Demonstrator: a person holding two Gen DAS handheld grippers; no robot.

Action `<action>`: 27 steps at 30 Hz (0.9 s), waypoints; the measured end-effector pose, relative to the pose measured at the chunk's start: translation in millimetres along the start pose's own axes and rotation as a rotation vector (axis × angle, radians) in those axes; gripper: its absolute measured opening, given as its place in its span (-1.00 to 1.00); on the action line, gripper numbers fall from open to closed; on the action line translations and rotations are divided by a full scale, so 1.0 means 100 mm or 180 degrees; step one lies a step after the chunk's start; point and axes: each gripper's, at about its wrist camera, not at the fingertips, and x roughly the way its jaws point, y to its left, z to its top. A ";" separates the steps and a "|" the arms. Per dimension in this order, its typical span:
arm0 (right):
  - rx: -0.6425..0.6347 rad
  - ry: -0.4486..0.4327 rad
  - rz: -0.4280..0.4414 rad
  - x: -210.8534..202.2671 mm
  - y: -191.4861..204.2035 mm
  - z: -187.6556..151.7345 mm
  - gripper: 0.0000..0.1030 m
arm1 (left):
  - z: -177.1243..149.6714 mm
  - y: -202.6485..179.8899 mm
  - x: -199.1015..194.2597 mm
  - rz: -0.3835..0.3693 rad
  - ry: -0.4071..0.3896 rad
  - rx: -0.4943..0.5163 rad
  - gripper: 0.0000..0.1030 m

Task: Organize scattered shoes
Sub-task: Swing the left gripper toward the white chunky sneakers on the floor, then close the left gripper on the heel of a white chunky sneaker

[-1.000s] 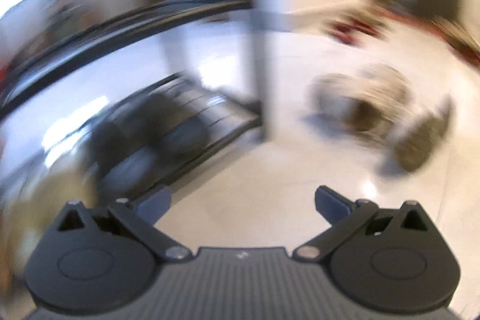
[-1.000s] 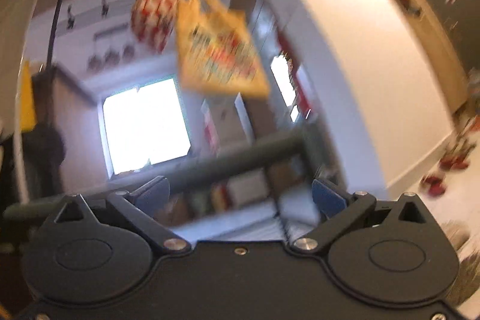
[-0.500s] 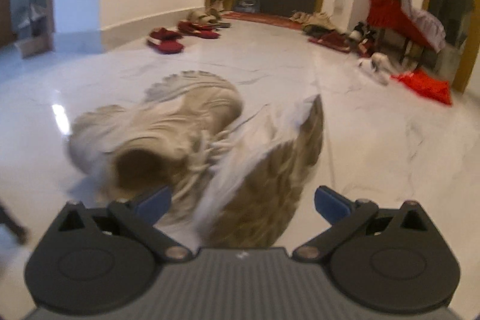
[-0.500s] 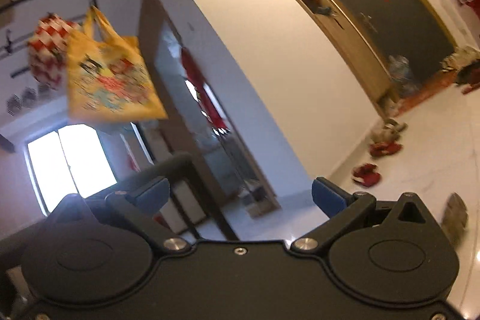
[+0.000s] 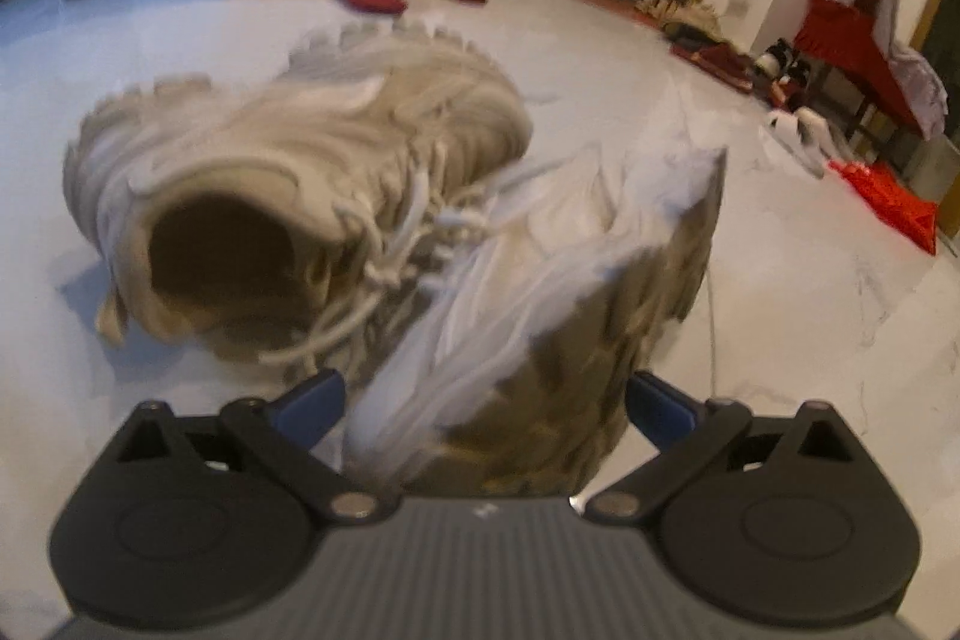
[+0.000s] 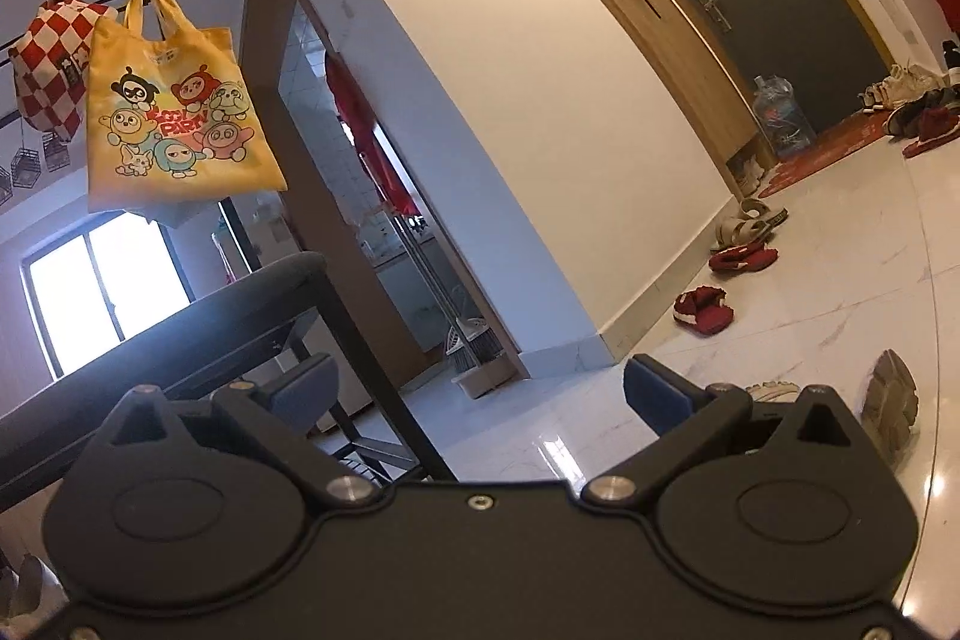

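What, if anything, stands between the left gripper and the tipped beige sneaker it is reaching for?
Nothing visible does. The tipped sneaker already lies between the closing fingers of the left gripper; its upright partner sits beside it, off to the left.

Glossy stone floor, soft worn footwear, matt black tools

The floor (image 5: 750, 292) looks like polished pale marble with grey veins, shiny enough to mirror light. The two beige sneakers (image 5: 336, 196) show mesh cloth, cord laces and a rough lugged rubber sole. The red slippers (image 6: 702, 310) look plush. The left tool (image 5: 486, 400) and right tool (image 6: 480, 391) are matt black plastic with bright metal pins and blue pads. The yellow tote bag (image 6: 174, 112) is printed cloth; the door frame (image 6: 672, 40) is wood-grained.
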 end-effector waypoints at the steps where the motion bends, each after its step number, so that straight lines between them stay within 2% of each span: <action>1: -0.0038 -0.0021 -0.0002 0.00 0.02 0.00 1.00 | 0.00 -0.01 0.00 -0.0010 0.0012 0.0049 0.78; 4: 0.0004 0.0005 -0.0009 -0.01 -0.01 0.01 1.00 | 0.00 -0.03 -0.04 -0.0023 0.0022 0.0172 0.65; 6: 0.0070 0.0017 -0.0019 -0.02 -0.05 0.02 1.00 | 0.00 -0.04 -0.13 -0.0085 0.0010 0.0274 0.45; 9: 0.0076 0.0035 -0.0029 -0.02 -0.08 0.01 1.00 | -0.02 -0.10 -0.21 -0.0087 0.0006 0.0340 0.35; 10: 0.0061 0.0042 -0.0031 -0.02 -0.08 0.00 1.00 | -0.04 -0.13 -0.25 -0.0127 -0.0006 0.0373 0.29; 12: 0.0030 0.0034 -0.0052 -0.02 -0.07 -0.01 1.00 | -0.10 -0.25 -0.42 -0.0334 -0.0061 0.0481 0.03; 14: 0.0025 0.0012 -0.0072 -0.03 -0.09 -0.02 1.00 | -0.14 -0.35 -0.54 -0.0454 -0.0096 0.0525 -0.05; 21: 0.0007 0.0035 -0.0095 -0.06 0.01 -0.01 1.00 | -0.28 -0.35 -0.76 -0.0538 -0.0015 0.0350 -0.09; 27: -0.0054 -0.0078 -0.0005 -0.16 0.10 0.01 1.00 | -0.50 -0.32 -0.93 -0.0571 0.0168 0.0482 -0.09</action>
